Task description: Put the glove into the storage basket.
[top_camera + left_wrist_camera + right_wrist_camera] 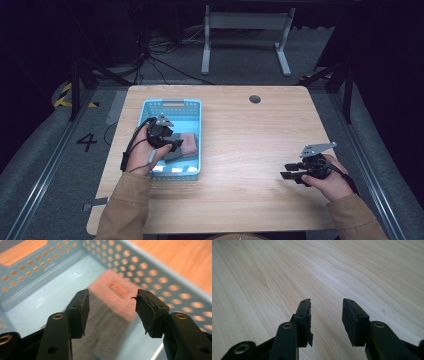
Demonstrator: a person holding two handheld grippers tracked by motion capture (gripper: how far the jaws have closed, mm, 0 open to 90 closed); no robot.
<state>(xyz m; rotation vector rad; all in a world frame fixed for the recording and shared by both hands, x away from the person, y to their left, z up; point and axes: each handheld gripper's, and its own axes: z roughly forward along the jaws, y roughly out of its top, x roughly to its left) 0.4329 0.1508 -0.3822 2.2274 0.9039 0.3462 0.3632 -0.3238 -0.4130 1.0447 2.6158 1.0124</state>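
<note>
On a light wooden table [250, 150], the left gripper [112, 305] hangs jaws wide apart, empty, above a pink-and-grey folded cloth [110, 305] in a perforated light-blue plastic basket [194, 106]. The right gripper [325, 315] rests open over bare wood, holding nothing.

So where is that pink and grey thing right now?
In the high view the pink and grey object lies inside the blue basket on the table's left side, just beyond the open left tongs.
</note>
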